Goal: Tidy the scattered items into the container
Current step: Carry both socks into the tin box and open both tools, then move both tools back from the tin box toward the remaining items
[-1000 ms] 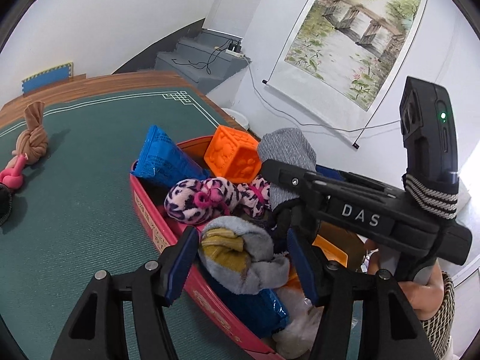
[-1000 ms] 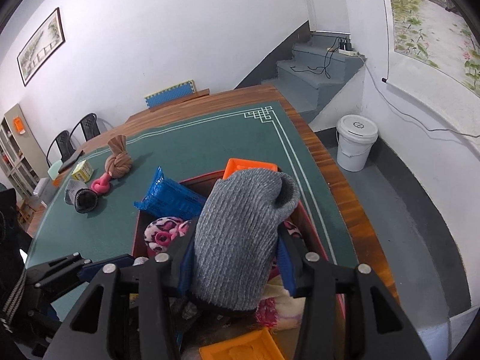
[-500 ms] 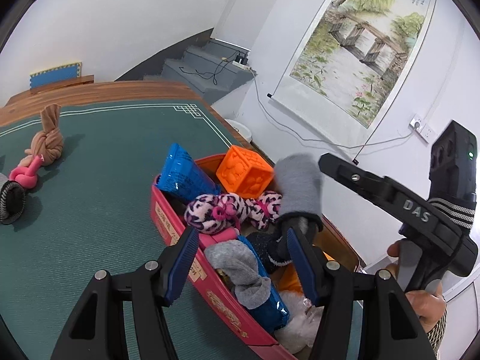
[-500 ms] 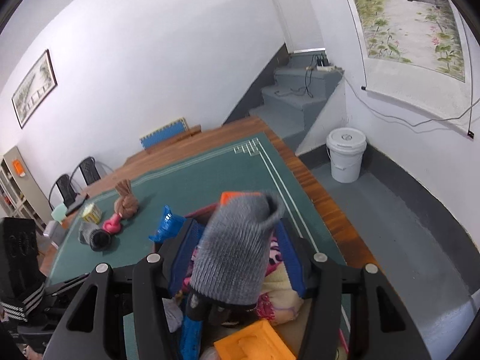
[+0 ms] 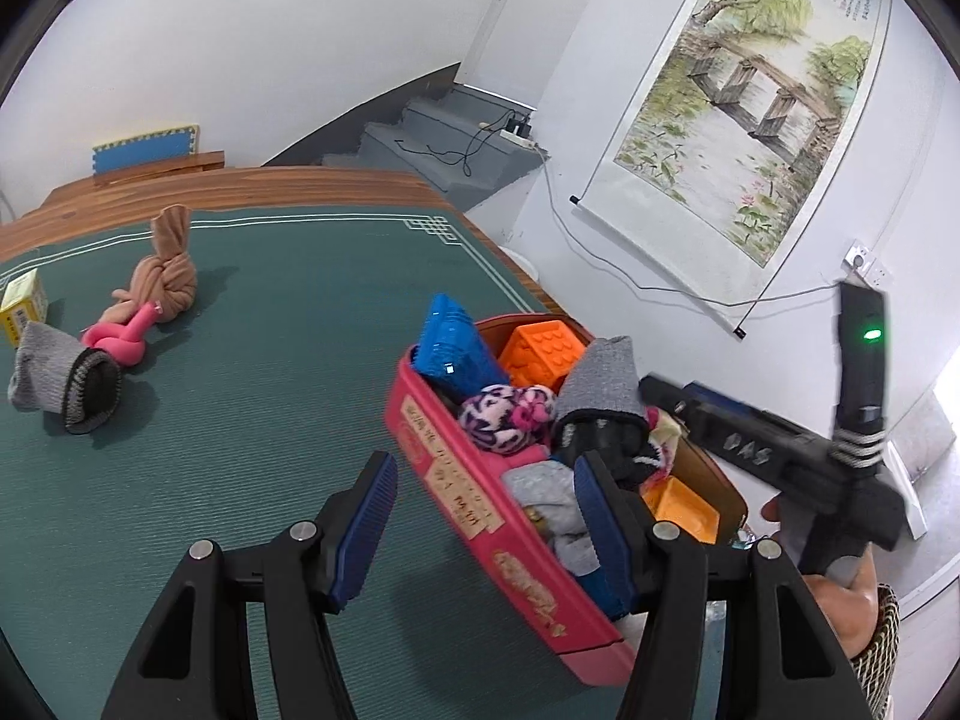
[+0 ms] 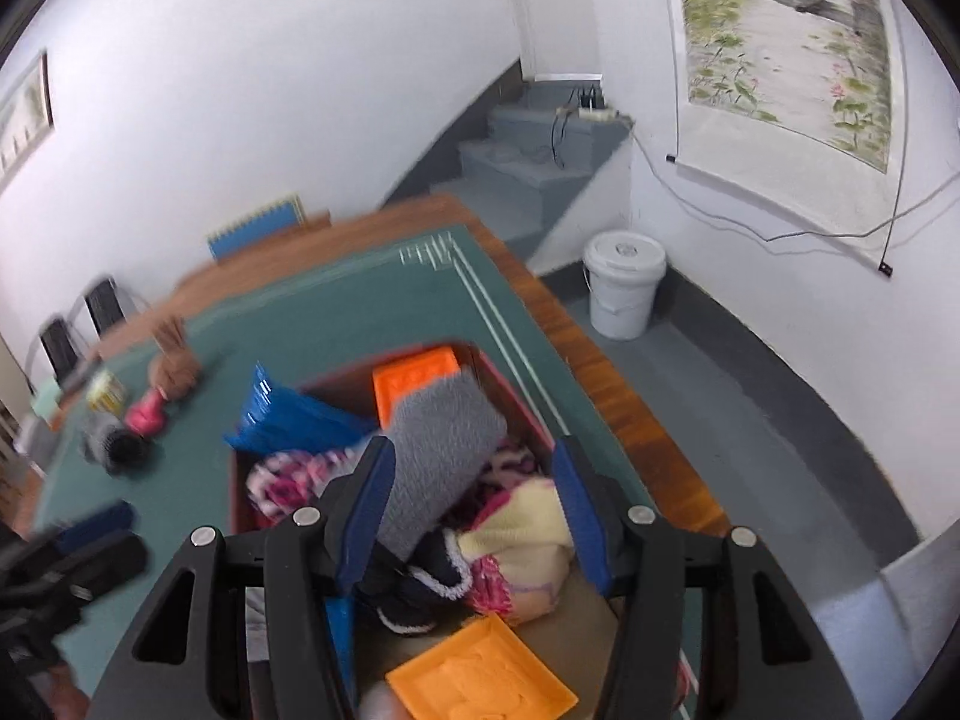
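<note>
So, left to right: grey knit sock with dark cuff [image 5: 57, 377], pink-and-tan knotted rope toy [image 5: 150, 300] wait on green surface [image 5: 270, 312]. Left claw [image 5: 486, 516] open, empty. Red rectangular container [image 5: 480, 516] holds grey sock [image 6: 444, 450]; right claw [image 6: 474, 504] open, clear.

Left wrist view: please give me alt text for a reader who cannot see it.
The open left gripper hovers over a red container stuffed with socks and toys, a grey sock on top. On the green table mat, another grey sock, pink and tan knotted cloths and a small yellow box remain.
</note>
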